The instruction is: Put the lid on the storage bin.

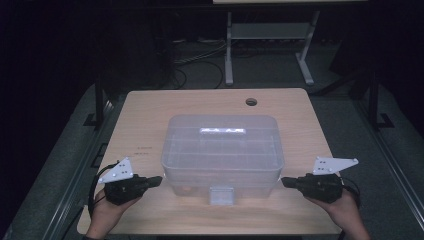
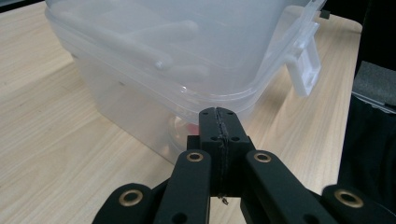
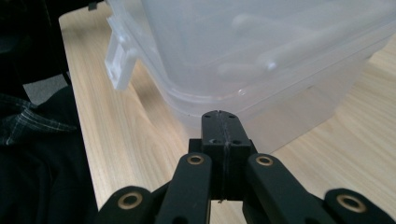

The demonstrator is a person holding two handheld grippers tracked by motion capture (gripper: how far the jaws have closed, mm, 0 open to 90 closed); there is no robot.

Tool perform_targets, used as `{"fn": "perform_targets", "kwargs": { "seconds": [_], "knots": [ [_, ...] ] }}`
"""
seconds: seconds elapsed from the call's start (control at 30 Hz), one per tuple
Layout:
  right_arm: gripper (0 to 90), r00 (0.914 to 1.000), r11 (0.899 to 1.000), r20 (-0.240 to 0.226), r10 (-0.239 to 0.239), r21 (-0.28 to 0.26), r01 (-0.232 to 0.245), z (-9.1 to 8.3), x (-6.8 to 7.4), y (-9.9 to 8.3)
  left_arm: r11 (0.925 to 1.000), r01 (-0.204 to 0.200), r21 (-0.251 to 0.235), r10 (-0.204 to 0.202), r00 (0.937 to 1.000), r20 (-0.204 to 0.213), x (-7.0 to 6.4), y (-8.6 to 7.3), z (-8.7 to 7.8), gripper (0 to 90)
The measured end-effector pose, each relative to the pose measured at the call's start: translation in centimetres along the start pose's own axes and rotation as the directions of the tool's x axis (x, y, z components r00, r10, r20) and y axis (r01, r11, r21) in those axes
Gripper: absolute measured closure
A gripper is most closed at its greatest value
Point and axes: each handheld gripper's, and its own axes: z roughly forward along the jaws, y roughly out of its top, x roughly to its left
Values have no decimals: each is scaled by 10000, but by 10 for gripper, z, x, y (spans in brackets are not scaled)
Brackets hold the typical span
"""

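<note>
A clear plastic storage box [image 1: 222, 150] with its lid on stands in the middle of the wooden table [image 1: 150, 115]. A white latch [image 1: 221, 195] hangs at its near side, also seen as the latch [image 2: 306, 70] and the latch [image 3: 119, 58]. My left gripper [image 1: 159, 179] sits at the box's near left corner, shut, its tips right at the box [image 2: 177, 60] just under the lid rim. My right gripper [image 1: 284, 182] mirrors it at the near right corner, shut, tips against the box [image 3: 261, 51]. Nothing is held between either pair of jaws.
A round cable hole [image 1: 251, 102] is in the table's far right part. Beyond the table, a white desk frame [image 1: 270, 35] and cables lie on the dark floor. Bare wood runs along both sides of the box.
</note>
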Motion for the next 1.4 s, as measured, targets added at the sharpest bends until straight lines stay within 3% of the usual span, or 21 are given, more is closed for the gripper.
{"fn": "perform_targets", "kwargs": {
  "seconds": [0.2, 0.33, 0.57, 0.77, 1.07, 1.4],
  "knots": [
    [890, 9996, 9999, 251, 108, -87, -106, -3, -4, -3, 9998, 103, 178, -100, 9998, -173, 2, -4, -3, 898],
    [759, 9981, 9997, 567, 227, -125, -220, -6, -9, -7, 9985, 218, 499, -186, 9979, -624, 6, -9, -4, 848],
    [477, 9915, 9980, 1144, 626, -75, -621, -3, -23, -16, 9928, 735, 949, -594, 9879, -1431, 15, -21, -9, 638],
    [295, 9820, 9980, 1812, 531, 245, -585, 3, -29, -27, 9858, 990, 1357, -653, 9702, -2335, 22, -34, -9, 406],
    [214, 9632, 9928, 2598, 684, 773, -913, 7, -34, -42, 9697, 1174, 2141, -527, 9568, -2859, 30, -50, -3, 189],
    [165, 9352, 9860, 3408, 958, 963, -1361, 11, -42, -60, 9520, 1378, 2735, -477, 9489, -3119, 38, -66, 4, 142]
  ]
}}
